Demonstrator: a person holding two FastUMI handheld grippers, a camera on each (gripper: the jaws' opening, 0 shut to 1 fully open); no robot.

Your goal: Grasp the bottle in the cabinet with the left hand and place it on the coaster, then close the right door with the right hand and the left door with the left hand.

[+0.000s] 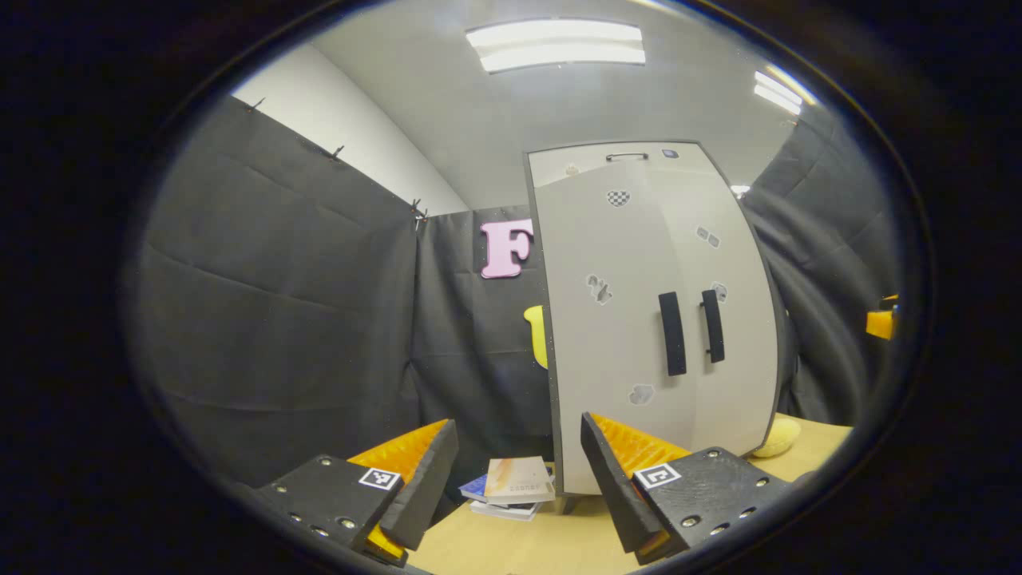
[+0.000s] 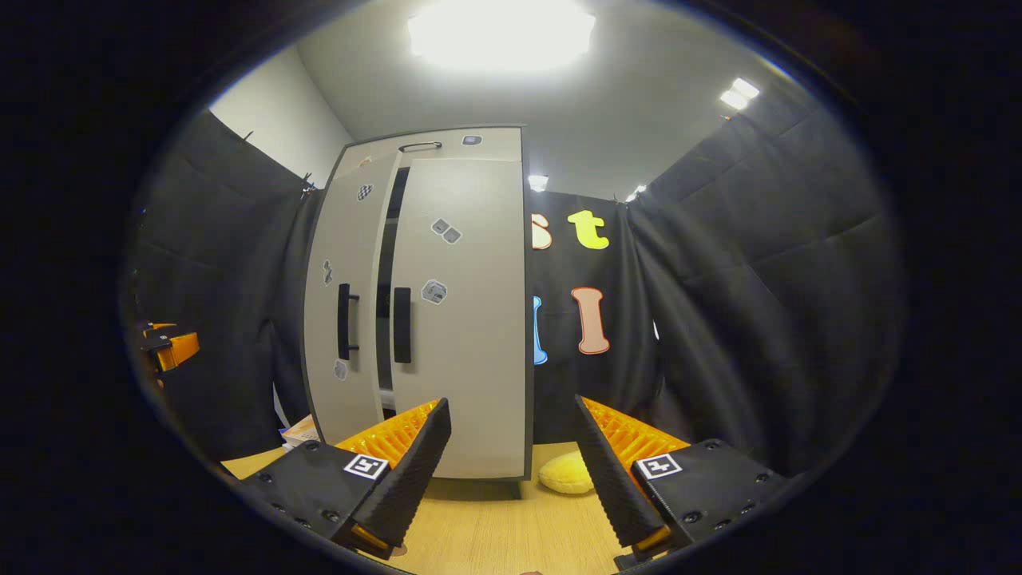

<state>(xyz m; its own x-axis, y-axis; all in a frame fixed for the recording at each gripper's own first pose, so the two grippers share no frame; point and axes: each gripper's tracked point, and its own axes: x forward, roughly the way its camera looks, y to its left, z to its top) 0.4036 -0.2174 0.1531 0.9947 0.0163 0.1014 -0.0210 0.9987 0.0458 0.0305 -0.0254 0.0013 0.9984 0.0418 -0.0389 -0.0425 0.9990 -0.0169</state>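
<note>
A tall grey cabinet stands on the wooden table, a little ahead and to the right in the left gripper view. Its two black handles sit close together. In the right gripper view the cabinet shows a narrow dark gap between the two doors, and the left door stands slightly ajar. My left gripper is open with nothing between its fingers, short of the cabinet. My right gripper is open too, in front of the right door.
A small stack of books lies left of the cabinet's foot. A soft yellow object rests on the table at the cabinet's right corner. The other gripper's orange body shows far left. Black cloth walls close in all sides.
</note>
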